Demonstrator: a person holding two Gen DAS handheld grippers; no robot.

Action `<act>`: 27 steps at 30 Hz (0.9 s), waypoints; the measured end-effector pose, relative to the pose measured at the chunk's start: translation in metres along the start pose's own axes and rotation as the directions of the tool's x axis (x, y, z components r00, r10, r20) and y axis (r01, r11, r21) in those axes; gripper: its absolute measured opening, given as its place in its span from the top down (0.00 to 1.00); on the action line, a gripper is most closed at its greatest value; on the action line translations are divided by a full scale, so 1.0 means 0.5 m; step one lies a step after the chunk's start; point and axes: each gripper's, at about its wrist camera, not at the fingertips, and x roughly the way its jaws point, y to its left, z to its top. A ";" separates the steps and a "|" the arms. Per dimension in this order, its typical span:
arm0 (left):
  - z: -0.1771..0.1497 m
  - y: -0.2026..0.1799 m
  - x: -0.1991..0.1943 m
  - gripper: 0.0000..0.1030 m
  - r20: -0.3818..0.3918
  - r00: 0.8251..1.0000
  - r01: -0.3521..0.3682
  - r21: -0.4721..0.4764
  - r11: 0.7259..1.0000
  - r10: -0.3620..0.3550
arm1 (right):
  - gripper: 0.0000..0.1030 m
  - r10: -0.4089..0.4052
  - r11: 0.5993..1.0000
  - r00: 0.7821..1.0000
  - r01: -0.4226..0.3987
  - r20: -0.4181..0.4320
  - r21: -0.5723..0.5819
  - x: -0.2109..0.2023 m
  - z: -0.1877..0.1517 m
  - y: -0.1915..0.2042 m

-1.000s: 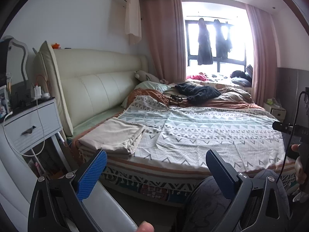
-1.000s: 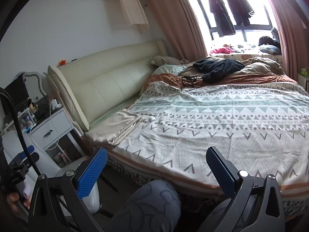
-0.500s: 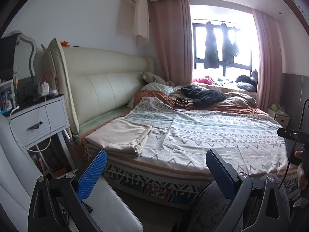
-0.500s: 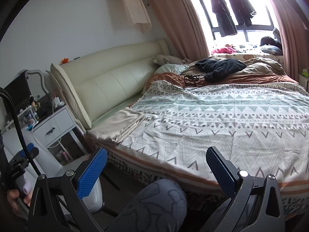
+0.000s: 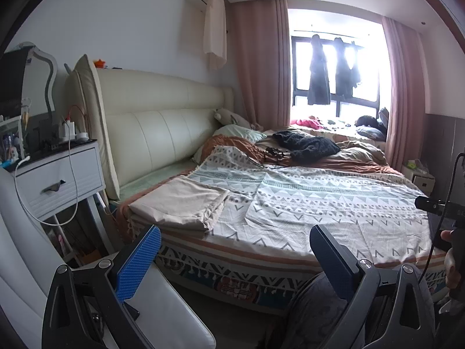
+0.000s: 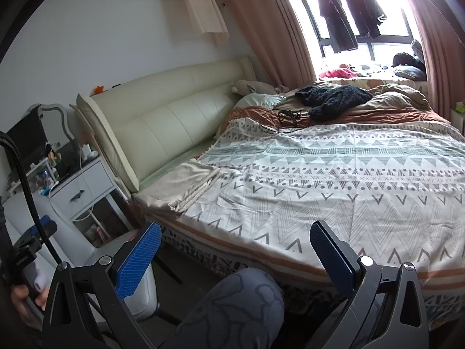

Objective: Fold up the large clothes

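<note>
Tongs on both sides, left tongs (image 5: 234, 257) and right tongs (image 6: 235, 254), gape wide and empty; folded beige cloth (image 5: 180, 203) lies at ten o'clock on the bed (image 5: 334, 203).

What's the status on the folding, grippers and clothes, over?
Left gripper open, empty. Right gripper open, empty. Beige cloth lies folded on the bed's near corner, untouched. Black garment heaped farther back. Nothing blocking.

No text, label, brand or number can be read in either view. The small items on the nightstand (image 5: 59, 174), to the left of the left claw (image 5: 235, 258), are too blurred to read.
</note>
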 end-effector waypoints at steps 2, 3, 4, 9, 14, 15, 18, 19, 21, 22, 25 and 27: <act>0.001 0.001 0.001 0.01 -0.001 1.000 0.000 0.001 1.000 0.000 | 0.00 0.002 1.000 1.000 -0.002 -0.002 0.001 0.000 0.000 -0.001; 0.000 0.001 0.001 0.01 0.000 1.000 0.000 0.001 1.000 0.000 | 0.00 0.001 1.000 1.000 -0.001 -0.002 0.001 0.000 0.000 0.000; 0.000 0.001 0.001 0.01 -0.001 1.000 0.001 0.002 1.000 -0.001 | 0.00 0.000 1.000 1.000 0.000 -0.001 0.000 0.000 0.000 0.000; 0.002 -0.001 0.002 0.01 -0.002 1.000 0.002 0.002 1.000 -0.002 | 0.00 0.000 1.000 1.000 0.000 -0.003 0.005 0.004 -0.001 -0.004; 0.002 -0.003 0.002 0.01 -0.005 1.000 0.005 0.003 1.000 -0.005 | 0.00 -0.001 1.000 1.000 0.001 -0.004 0.008 0.005 -0.002 -0.007; 0.003 -0.003 0.003 0.01 -0.005 1.000 0.005 0.003 1.000 -0.005 | 0.00 0.000 1.000 1.000 0.000 -0.005 0.008 0.005 -0.002 -0.008; 0.003 -0.004 0.002 0.01 -0.005 1.000 0.005 0.003 1.000 -0.005 | 0.00 -0.001 1.000 1.000 0.002 -0.007 0.010 0.006 -0.002 -0.011; 0.003 -0.004 0.002 0.01 -0.004 1.000 0.005 0.002 1.000 -0.005 | 0.00 -0.001 1.000 1.000 0.002 -0.007 0.013 0.005 -0.002 -0.011; 0.005 -0.008 0.005 0.01 -0.004 1.000 0.007 0.003 1.000 -0.007 | 0.00 0.001 1.000 1.000 -0.001 -0.008 0.017 0.006 0.000 -0.016; 0.005 -0.008 0.005 0.01 -0.004 1.000 0.007 0.003 1.000 -0.007 | 0.00 0.002 1.000 1.000 -0.002 -0.008 0.019 0.006 0.001 -0.017; 0.006 -0.011 0.008 0.01 -0.004 1.000 0.008 0.002 1.000 -0.008 | 0.00 0.002 1.000 1.000 -0.002 -0.006 0.020 0.004 0.001 -0.020; 0.006 -0.011 0.008 0.01 -0.004 1.000 0.009 0.002 1.000 -0.009 | 0.00 0.002 1.000 1.000 -0.002 -0.008 0.020 0.005 0.002 -0.021</act>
